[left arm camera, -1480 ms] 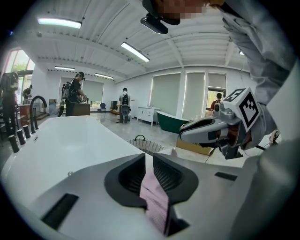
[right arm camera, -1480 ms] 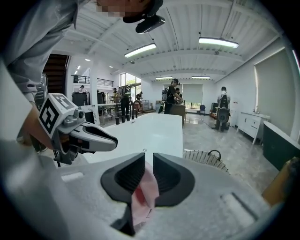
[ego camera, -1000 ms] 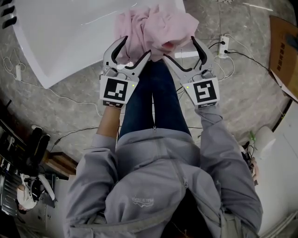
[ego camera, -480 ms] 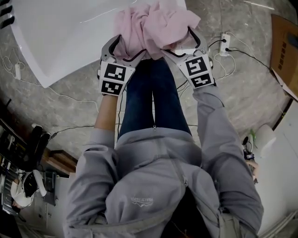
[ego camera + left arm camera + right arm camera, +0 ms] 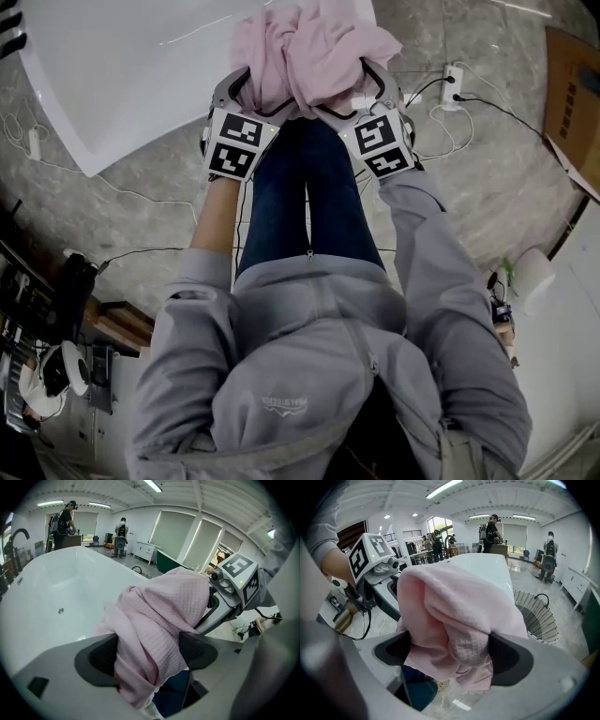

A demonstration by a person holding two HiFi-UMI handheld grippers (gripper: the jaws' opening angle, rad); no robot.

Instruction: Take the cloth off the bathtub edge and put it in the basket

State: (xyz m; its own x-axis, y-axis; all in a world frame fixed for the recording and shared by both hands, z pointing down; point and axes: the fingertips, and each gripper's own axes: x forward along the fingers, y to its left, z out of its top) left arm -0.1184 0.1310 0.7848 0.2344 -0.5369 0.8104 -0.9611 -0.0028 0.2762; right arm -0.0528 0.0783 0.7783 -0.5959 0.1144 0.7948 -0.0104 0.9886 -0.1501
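A pink waffle-weave cloth (image 5: 309,52) lies bunched over the near edge of the white bathtub (image 5: 122,75). My left gripper (image 5: 258,94) stands open around the cloth's left part, and my right gripper (image 5: 352,89) stands open around its right part. In the left gripper view the cloth (image 5: 159,616) hangs between the two wide-set dark pads. The right gripper view shows the cloth (image 5: 454,611) filling the gap from pad to pad. A dark wire basket (image 5: 536,613) stands on the floor beyond the tub's end.
A power strip (image 5: 450,89) with cables lies on the stone floor right of the tub. A cardboard box (image 5: 572,94) sits at the far right. The person's legs (image 5: 309,197) stand right against the tub. People (image 5: 65,520) work in the background.
Both grippers have moved forward from in front of the tub edge onto the cloth, and their jaws now straddle it. The cloth has stayed on the tub edge.
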